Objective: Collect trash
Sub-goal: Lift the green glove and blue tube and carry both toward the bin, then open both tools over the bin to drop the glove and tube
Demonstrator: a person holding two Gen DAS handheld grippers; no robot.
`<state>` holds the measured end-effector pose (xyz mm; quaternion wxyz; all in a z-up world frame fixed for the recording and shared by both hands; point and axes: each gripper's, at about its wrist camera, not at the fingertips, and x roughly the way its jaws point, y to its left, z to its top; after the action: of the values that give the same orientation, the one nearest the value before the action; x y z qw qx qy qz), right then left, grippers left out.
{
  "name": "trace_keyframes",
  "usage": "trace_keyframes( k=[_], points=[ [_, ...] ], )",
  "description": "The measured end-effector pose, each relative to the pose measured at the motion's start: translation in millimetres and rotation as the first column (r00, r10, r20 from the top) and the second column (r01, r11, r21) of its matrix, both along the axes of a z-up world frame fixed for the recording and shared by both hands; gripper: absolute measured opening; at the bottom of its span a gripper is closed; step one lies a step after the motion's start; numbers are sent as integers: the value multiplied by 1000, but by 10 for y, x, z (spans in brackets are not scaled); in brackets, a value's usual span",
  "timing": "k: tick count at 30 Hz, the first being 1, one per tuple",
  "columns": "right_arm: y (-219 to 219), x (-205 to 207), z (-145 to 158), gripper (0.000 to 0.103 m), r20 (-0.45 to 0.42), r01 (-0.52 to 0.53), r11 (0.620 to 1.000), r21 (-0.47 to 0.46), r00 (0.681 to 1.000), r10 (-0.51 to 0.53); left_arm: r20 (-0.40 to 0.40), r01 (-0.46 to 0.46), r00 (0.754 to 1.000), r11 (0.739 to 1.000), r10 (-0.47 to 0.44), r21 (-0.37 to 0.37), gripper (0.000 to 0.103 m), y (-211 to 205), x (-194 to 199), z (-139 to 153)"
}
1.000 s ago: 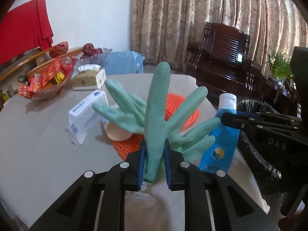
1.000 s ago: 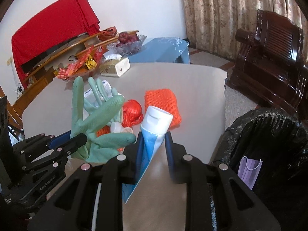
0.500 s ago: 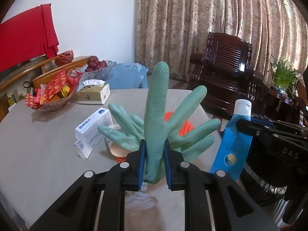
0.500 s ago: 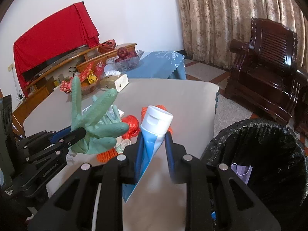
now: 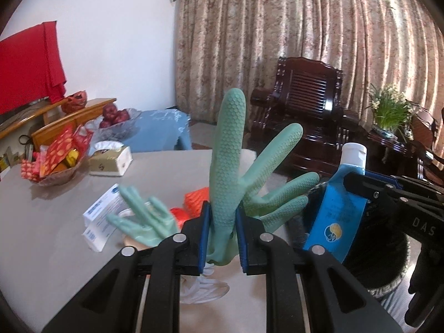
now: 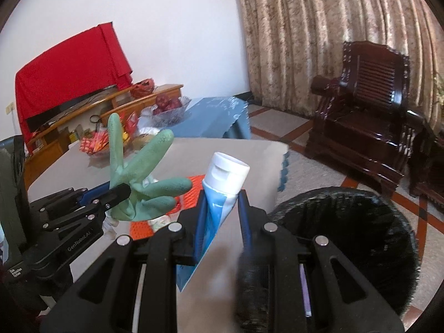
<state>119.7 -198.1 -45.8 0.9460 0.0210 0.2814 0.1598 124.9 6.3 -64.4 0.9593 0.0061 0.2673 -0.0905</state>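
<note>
Left gripper (image 5: 222,233) marked "GenRoboAI", jaws clamping green rubber glove (image 5: 230,166), right gripper (image 6: 221,216) marked "DAS", jaws pinching blue tube (image 6: 219,194), black bin (image 6: 347,238) beside desk (image 5: 55,249)

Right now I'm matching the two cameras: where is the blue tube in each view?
Left wrist: blue tube at right, clamped in the right gripper.
Right wrist: tube at centre, between that gripper's jaws.
Shared landmark: green glove.

The left gripper (image 6: 120,191) reads "GenRoboLAI" (faintly); the right gripper (image 5: 358,179), "DAS".
</note>
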Motion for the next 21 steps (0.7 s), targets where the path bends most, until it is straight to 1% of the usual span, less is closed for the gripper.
trace_keyframes(
  k=[6,10,15,21],
  points=[
    [-450,-82,55,21,21,85,996,-4,996,-85,13,80,997,997,-80,-12,17,-356,56,73],
    [-820,-132,79,21,34,158,987,-17,987,-158,18,148,989,989,-148,-14,17,-672,112,96],
    [-1211,-170,57,21,45,230,972,-39,973,-228,21,229,973,973,-229,-25,17,-1084,179,97],
    [-1593,-138,-111,21,24,296,953,-58,955,-296,7,323,946,945,-323,-50,16,-1601,323,21]
  ],
)
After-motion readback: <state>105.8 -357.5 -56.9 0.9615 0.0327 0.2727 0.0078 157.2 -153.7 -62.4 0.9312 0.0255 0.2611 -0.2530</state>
